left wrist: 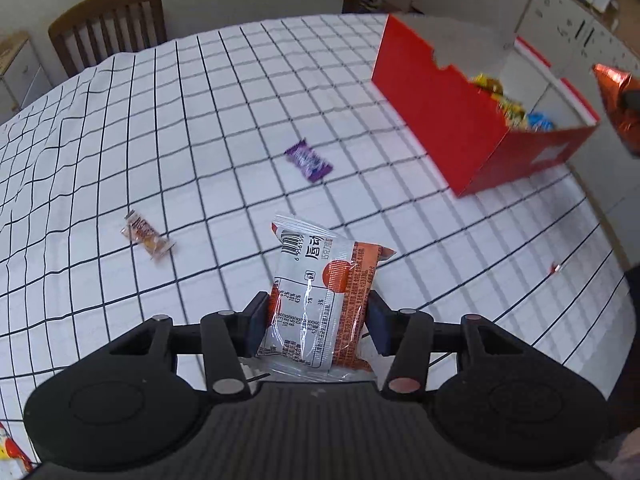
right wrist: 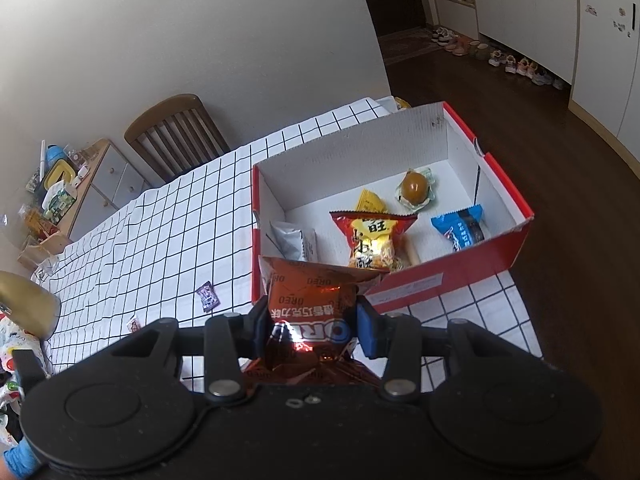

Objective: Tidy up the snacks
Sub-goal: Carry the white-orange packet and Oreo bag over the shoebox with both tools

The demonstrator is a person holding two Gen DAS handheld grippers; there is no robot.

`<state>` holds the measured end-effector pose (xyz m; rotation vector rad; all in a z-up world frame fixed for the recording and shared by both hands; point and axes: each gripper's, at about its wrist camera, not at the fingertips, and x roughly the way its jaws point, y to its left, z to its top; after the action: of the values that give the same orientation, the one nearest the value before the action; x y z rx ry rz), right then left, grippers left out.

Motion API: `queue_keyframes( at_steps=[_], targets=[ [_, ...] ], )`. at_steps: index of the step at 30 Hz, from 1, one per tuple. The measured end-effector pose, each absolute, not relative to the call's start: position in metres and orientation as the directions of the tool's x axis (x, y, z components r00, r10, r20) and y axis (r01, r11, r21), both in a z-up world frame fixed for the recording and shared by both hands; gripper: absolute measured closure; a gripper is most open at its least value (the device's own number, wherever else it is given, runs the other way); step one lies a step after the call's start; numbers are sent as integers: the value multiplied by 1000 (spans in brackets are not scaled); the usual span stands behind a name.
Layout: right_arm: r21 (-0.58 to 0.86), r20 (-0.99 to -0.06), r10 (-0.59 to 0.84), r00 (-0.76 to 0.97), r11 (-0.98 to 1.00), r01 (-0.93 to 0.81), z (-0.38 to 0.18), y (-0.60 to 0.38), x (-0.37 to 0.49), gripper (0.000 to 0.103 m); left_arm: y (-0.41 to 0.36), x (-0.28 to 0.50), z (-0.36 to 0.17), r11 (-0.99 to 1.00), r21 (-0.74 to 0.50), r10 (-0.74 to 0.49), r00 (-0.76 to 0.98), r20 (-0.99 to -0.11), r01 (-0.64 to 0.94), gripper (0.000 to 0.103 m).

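A desk [left wrist: 160,120] draped in a white cloth with a black grid fills the room's centre, and a wooden chair [left wrist: 108,24] stands at its far edge. The landmark on it is an open red box [right wrist: 460,276] with a white interior, set near one corner of the desk.

Inside the red box lie several snacks: a red-and-yellow bag [right wrist: 372,240] near the front wall, a blue packet [right wrist: 460,228] toward the box's right end, a silver packet [right wrist: 294,240] at its left end, and a round brown treat in clear wrap [right wrist: 414,188] toward the back.

Just outside the red box's front wall, the right tool [right wrist: 312,320] is clamped on a shiny orange Oreo packet [right wrist: 312,300], which is lifted clear of the desk with its top edge level with the box's rim.

Well away from the red box, over the open cloth, the left tool [left wrist: 316,324] grips a white-and-orange snack pack [left wrist: 324,292] by its lower half, its pads pressing both sides and the pack standing up off the desk.

Between that pack and the red box, a small purple candy [left wrist: 308,160] lies flat on the cloth. Farther from the box, an orange-and-clear wrapped candy [left wrist: 148,236] lies alone.
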<state>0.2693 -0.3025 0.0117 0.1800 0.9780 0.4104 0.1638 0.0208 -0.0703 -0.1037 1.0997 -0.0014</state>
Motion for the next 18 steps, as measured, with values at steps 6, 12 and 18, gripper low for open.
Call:
queue_keyframes(
  at_steps=[6,12,18],
  targets=[
    [336,-758,432,489,901,-276,15,-313,279,62,-5,178,-39,987,-138,-77,498,-864,-87,53],
    [336,-753,443,487,895,-294,17,-323,291,62,-35,199,-16,984,-149,-77,529,-845,-94,53],
    [319,-748,441,497,894,-314,20,-333,307,62,-62,226,2,983,-161,-85,563,-822,-87,53]
  ],
)
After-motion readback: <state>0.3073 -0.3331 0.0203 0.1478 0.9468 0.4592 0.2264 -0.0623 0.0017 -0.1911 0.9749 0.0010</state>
